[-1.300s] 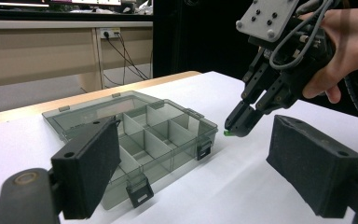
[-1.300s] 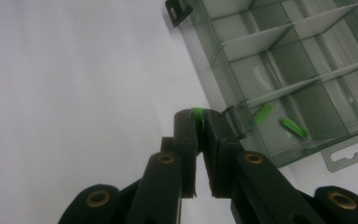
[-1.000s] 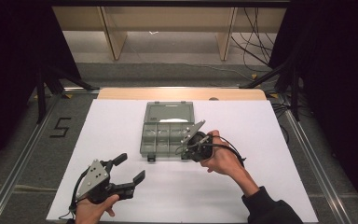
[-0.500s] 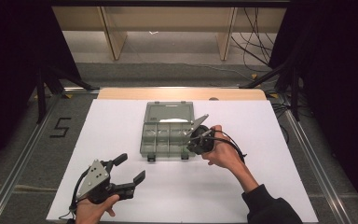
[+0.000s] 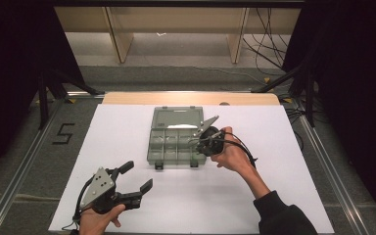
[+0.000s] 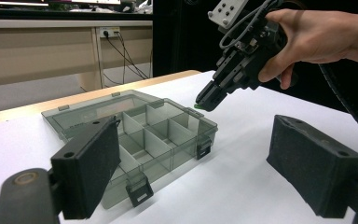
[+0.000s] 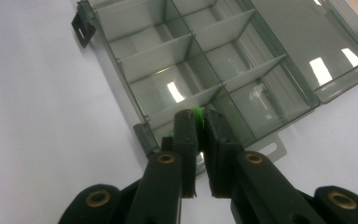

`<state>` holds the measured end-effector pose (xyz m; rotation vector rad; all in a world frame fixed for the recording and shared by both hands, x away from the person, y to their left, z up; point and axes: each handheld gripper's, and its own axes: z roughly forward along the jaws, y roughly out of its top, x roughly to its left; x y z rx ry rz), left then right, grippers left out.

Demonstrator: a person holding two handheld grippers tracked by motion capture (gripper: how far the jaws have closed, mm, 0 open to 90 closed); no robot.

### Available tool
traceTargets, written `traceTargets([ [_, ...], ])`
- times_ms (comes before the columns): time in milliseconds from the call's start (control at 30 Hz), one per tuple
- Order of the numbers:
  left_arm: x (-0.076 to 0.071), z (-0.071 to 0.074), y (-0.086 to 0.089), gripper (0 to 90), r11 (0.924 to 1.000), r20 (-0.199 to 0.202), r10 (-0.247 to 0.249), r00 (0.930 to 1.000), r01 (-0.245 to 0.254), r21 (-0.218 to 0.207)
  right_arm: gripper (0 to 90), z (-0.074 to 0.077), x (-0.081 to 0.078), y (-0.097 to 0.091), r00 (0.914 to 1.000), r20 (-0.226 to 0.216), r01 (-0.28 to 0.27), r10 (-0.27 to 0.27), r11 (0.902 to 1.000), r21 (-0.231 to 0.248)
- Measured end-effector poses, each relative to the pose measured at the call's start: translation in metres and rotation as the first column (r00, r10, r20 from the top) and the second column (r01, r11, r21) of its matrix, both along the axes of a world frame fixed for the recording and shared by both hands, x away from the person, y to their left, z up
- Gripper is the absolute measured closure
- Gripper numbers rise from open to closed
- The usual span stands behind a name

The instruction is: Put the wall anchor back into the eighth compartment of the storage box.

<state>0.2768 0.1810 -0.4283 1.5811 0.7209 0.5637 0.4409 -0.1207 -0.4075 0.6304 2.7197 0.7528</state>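
Pinching a small green piece, the right tongs hover over the open box's near-right compartment; it looks light, probably stiff, best held by its edges. Left tongs gape empty over the bench.

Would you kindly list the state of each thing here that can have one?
Organizer box: lid open and laid flat, compartments empty.
Right gripper: shut on a small green piece, above the box's corner.
Left gripper: open, holding nothing, over the white table sheet.
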Motion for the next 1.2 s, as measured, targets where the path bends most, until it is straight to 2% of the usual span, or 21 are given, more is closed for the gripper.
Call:
traceTargets([
  [33, 0.001, -0.001, -0.001, 15.9, 0.9998, 0.004, -0.008, 1.0000, 0.008, -0.017, 84.4, -0.001, 0.001, 0.000, 1.0000, 0.004, 0.002, -0.002, 1.0000, -0.002],
  [100, 0.001, -0.001, -0.001, 15.9, 0.9998, 0.004, -0.008, 1.0000, 0.008, -0.017, 84.3, -0.003, 0.002, 0.000, 1.0000, 0.005, 0.003, -0.003, 1.0000, 0.000],
  [133, 0.000, 0.000, 0.000, 15.9, 1.0000, 0.001, -0.001, 1.0000, 0.001, -0.001, 84.4, -0.003, 0.004, 0.000, 1.0000, 0.006, 0.002, -0.002, 1.0000, -0.003],
  [333, 0.000, 0.000, 0.000, 15.9, 1.0000, -0.004, 0.001, 1.0000, -0.001, -0.003, 84.3, -0.007, 0.009, 0.000, 0.9999, 0.013, 0.011, -0.011, 0.9999, 0.003],
  [367, 0.001, -0.001, -0.001, 15.9, 0.9998, 0.005, -0.008, 1.0000, 0.008, -0.017, 84.3, -0.008, 0.009, 0.000, 0.9999, 0.011, 0.008, -0.008, 1.0000, 0.001],
  [433, 0.000, 0.000, 0.000, 15.9, 1.0000, 0.007, -0.003, 1.0000, 0.003, -0.002, 84.3, -0.009, 0.010, 0.001, 0.9999, 0.000, 0.015, -0.015, 0.9999, 0.001],
  [467, -0.001, 0.000, 0.000, 15.9, 1.0000, -0.003, 0.002, 1.0000, -0.002, -0.003, 84.4, -0.010, 0.010, 0.002, 0.9999, 0.004, 0.015, -0.015, 0.9999, 0.003],
  [600, 0.000, 0.000, 0.000, 15.9, 1.0000, -0.002, 0.000, 1.0000, 0.000, -0.003, 84.3, -0.011, 0.012, 0.002, 0.9998, 0.003, 0.019, -0.019, 0.9998, 0.000],
  [667, 0.000, 0.000, 0.000, 15.9, 1.0000, -0.001, 0.000, 1.0000, 0.000, -0.003, 84.4, -0.013, 0.013, 0.002, 0.9997, 0.017, 0.016, -0.016, 0.9999, 0.001],
  [1167, 0.000, 0.000, 0.000, 15.9, 1.0000, 0.000, -0.002, 1.0000, 0.002, -0.004, 84.3, -0.022, 0.016, 0.007, 0.9998, -0.016, 0.012, -0.013, 0.9996, -0.027],
  [1200, 0.000, 0.000, 0.000, 15.9, 1.0000, 0.000, -0.002, 1.0000, 0.002, -0.004, 84.2, -0.023, 0.016, 0.007, 0.9999, -0.008, 0.009, -0.009, 0.9996, -0.026],
])
